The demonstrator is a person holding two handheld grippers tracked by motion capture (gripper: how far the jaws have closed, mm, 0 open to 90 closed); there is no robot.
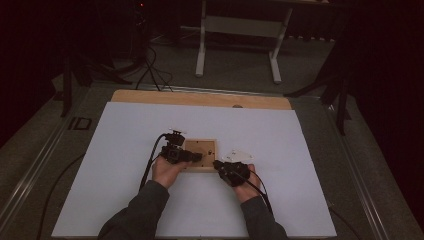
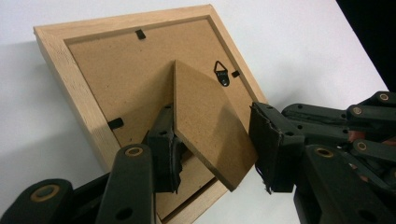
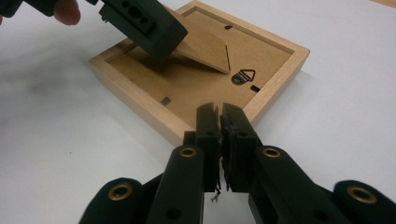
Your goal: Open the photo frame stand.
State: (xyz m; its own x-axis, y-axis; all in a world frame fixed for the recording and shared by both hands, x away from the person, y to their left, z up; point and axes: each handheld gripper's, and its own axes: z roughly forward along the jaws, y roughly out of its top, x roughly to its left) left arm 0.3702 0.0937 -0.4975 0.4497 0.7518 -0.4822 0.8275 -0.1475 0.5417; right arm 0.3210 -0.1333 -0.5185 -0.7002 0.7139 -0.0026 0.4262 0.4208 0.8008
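frame's stand flap (image 2: pixel 210 126) sits between the parted left gripper (image 2: pixel 215 149) jaws; right gripper (image 3: pixel 220 126) clenched empty

A dim room with grey carpet floor (image 1: pixel 240 60) surrounds the white-topped desk (image 1: pixel 125 200), a white-legged table (image 1: pixel 240 25) at twelve o'clock, black cables (image 1: pixel 152 70) at eleven o'clock.

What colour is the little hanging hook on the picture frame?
Black hook, clearest in the left gripper view.
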